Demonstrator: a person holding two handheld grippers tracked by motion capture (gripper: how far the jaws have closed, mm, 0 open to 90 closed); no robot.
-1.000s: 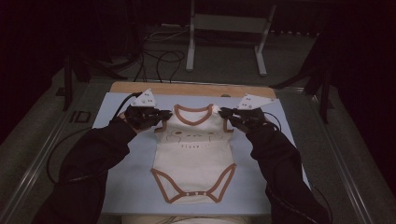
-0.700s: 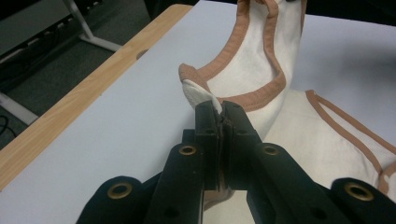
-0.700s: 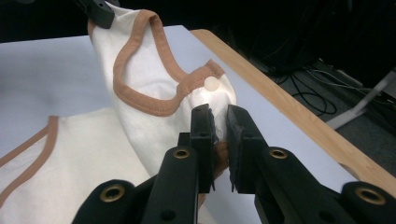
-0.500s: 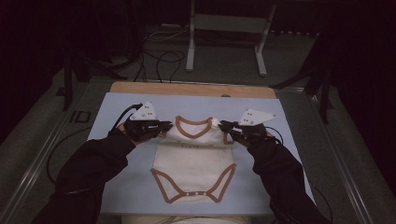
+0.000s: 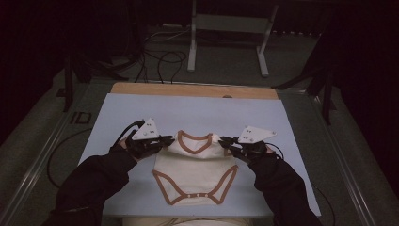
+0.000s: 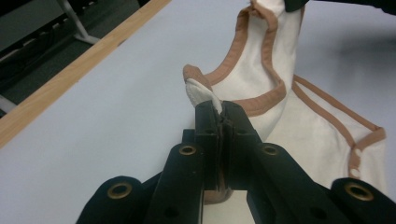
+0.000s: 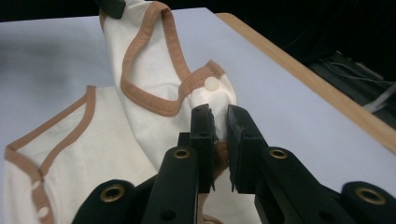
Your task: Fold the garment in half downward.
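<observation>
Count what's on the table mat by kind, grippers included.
Baby bodysuit, cream with brown trim: 1
Grippers: 2, the left gripper and the right gripper, each shut on a shoulder of the bodysuit
Total: 3

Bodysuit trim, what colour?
Tan-brown trim on a cream bodysuit; it shows best in the right gripper view.
</observation>
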